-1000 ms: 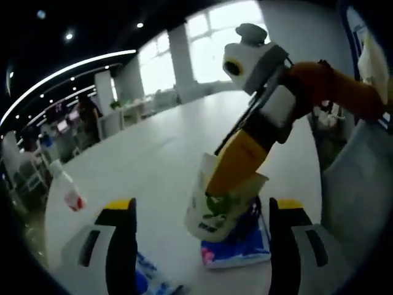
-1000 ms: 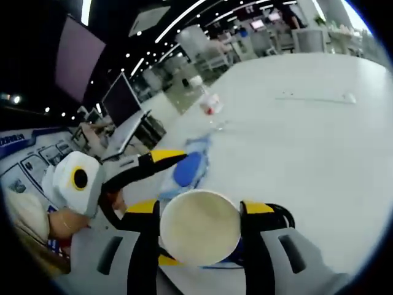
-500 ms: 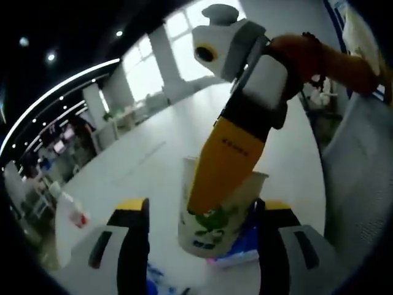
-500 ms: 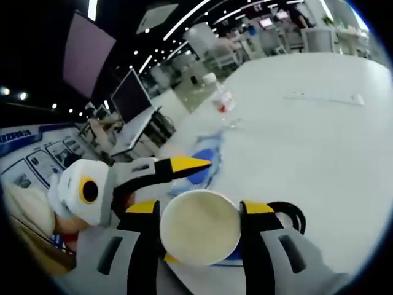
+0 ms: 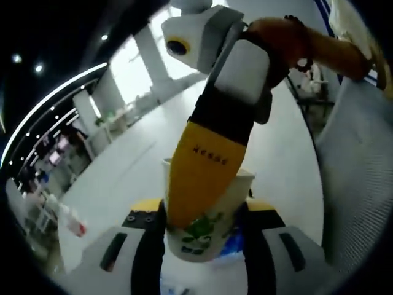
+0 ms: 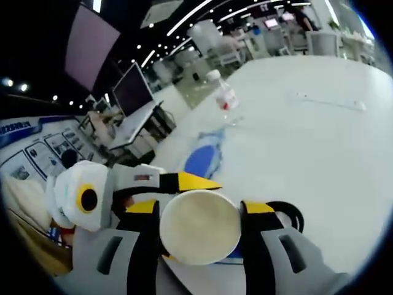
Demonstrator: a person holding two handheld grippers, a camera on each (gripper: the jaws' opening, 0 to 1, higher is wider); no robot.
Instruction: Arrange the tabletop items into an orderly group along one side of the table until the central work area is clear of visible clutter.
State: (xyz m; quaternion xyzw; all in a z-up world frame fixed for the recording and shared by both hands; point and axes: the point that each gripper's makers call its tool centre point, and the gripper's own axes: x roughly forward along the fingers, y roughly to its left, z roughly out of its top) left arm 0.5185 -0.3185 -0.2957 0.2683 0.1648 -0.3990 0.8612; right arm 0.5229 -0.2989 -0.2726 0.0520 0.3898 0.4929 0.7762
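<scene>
A white paper cup (image 6: 199, 227) with a green print (image 5: 209, 236) hangs above the white table (image 6: 307, 153). My right gripper (image 6: 199, 209) is shut on it, and I look down into its open mouth. In the left gripper view one yellow finger (image 5: 202, 178) of the right gripper runs down the cup's front. My left gripper (image 5: 204, 209) has its jaws pressed against the cup's two sides. Its yellow fingertip (image 6: 190, 181) shows just behind the cup's rim in the right gripper view.
A clear bottle (image 6: 224, 98) with a red label stands further off on the table (image 5: 70, 221). A blue packet (image 6: 202, 160) lies between bottle and cup, another blue pack (image 5: 233, 246) under the cup. A white strip (image 6: 325, 101) lies far right. A grey mesh chair (image 5: 356, 184) stands beside the table.
My left gripper's jaws have drawn together from wide apart onto the cup's sides, and the left view has moved in close to the cup. The right gripper keeps its hold.
</scene>
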